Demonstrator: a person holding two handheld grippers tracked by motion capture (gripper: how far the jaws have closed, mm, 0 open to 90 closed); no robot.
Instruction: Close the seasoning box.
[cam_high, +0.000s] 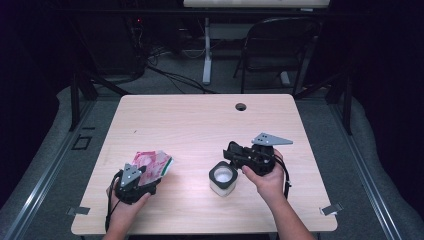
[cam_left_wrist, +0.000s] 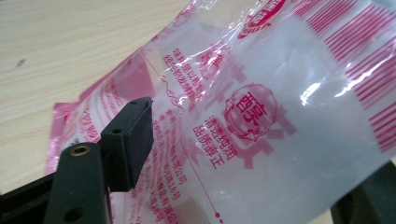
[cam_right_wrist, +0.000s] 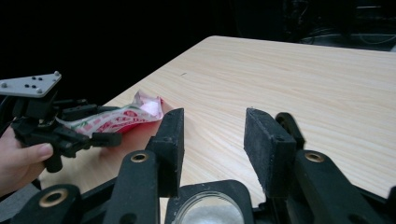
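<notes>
Holding a red-and-white printed pouch (cam_high: 152, 165) just above the desk (cam_high: 200, 125) near its front left corner, the left gripper (cam_high: 145, 181) has its fingers (cam_left_wrist: 128, 140) closed on the film. The right gripper (cam_high: 231, 151) hovers beside a small white cup (cam_high: 222, 178), fingers (cam_right_wrist: 172, 144) wide, holding nothing. Judgement: keep the pouch level and steady the cup before bringing them together (film looks slippery). Pouch contents and its far edge are hard to make out.

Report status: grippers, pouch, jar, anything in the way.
Left gripper shut on red-and-white pouch, lifted off table. Right gripper open, above white jar. Nothing between them.
</notes>
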